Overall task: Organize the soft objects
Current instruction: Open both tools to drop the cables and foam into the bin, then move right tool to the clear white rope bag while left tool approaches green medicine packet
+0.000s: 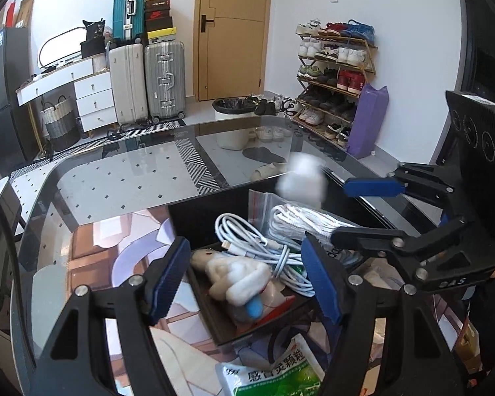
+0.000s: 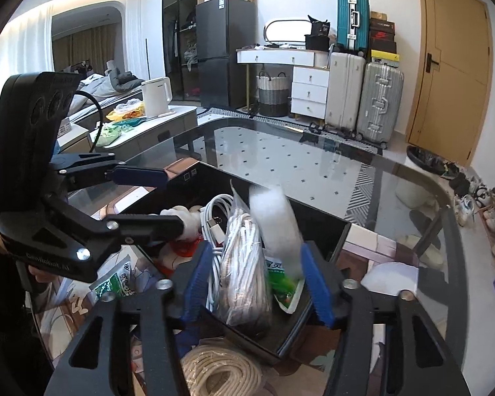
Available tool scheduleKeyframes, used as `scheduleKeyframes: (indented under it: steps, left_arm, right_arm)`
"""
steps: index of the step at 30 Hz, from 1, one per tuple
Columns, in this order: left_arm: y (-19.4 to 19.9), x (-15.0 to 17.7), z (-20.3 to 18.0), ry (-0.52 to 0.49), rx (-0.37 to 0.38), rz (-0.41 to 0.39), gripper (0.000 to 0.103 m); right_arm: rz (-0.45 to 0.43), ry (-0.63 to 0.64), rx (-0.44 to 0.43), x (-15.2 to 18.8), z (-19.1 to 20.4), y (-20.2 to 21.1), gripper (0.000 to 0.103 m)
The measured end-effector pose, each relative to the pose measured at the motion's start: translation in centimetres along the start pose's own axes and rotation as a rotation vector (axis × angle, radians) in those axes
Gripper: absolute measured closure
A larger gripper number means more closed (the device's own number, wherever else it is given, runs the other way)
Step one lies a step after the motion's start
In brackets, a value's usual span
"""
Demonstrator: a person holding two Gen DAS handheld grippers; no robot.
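Note:
A black tray [image 1: 198,213] on the glass table holds a white cable [image 1: 247,237], a bagged white rope [image 1: 300,221] and a plush toy [image 1: 237,277]. A blurred white soft object [image 1: 302,180] is in mid-air above the tray; it also shows in the right wrist view [image 2: 275,221]. My left gripper [image 1: 247,280] is open over the plush toy, touching nothing. My right gripper [image 2: 257,283] is open and empty, with the falling white object just above its right finger. The right gripper [image 1: 356,211] shows in the left view, the left gripper [image 2: 161,201] in the right view.
A green medicine packet [image 1: 280,369] lies at the tray's near side. A coil of beige rope [image 2: 221,369] sits under my right gripper. A second green packet [image 2: 114,283] lies left of the tray. The glass table's [image 2: 280,158] far half is bare; suitcases, shoe rack behind.

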State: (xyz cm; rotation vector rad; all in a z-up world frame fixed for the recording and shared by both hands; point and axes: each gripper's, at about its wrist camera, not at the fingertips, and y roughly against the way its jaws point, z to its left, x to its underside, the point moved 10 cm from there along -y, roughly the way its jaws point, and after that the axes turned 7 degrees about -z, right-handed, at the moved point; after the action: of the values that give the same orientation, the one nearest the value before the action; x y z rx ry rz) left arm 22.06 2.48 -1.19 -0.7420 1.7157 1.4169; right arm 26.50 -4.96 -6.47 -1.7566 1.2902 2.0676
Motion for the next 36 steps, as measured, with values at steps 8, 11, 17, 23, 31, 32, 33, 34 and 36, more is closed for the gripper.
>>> scheduleKeyframes:
  steps: [8,11,17,23,31,32,33,34,36]
  left_arm:
    - [1.8,0.4,1.5,0.062,-0.022,-0.015,0.003]
    - [2.6,0.7,1.9,0.080,-0.036,-0.030,0.000]
    - [3.7,2.2,1.6,0.092,-0.051,-0.025,0.000]
    - [4.3,3.5,1.2,0.088,-0.077,-0.013,0.000]
    - [4.2,6.1,0.8,0.084,-0.113,0.034,0.000]
    - [4.1,6.3,0.8,0.081,-0.115,0.040,0.000]
    - [3.9,6.6,0.6,0.075,-0.117,0.047,0.000]
    - [3.8,6.8,0.5,0.070,-0.119,0.051,0.000]
    - [3.6,7.0,0.3,0.059,-0.124,0.057,0.000]
  right_arm:
    - [-0.047,-0.077,0.055,0.2,-1.3,2.9,0.004]
    - [-0.046,-0.105,0.065,0.9,-1.4,3.8,0.001]
    - [-0.007,-0.110,0.094,3.0,-1.0,5.0,0.001]
    - [0.042,-0.164,0.102,5.7,-0.4,5.4,0.001]
    - [0.081,-0.197,0.112,6.8,-0.4,5.0,0.001]
    - [0.086,-0.194,0.118,6.9,-0.4,4.9,0.001]
    - [0.094,-0.191,0.120,7.1,-0.3,4.8,0.001]
    - [0.103,-0.192,0.119,7.3,-0.2,4.6,0.001]
    - [0.121,-0.197,0.118,7.7,-0.1,4.2,0.001]
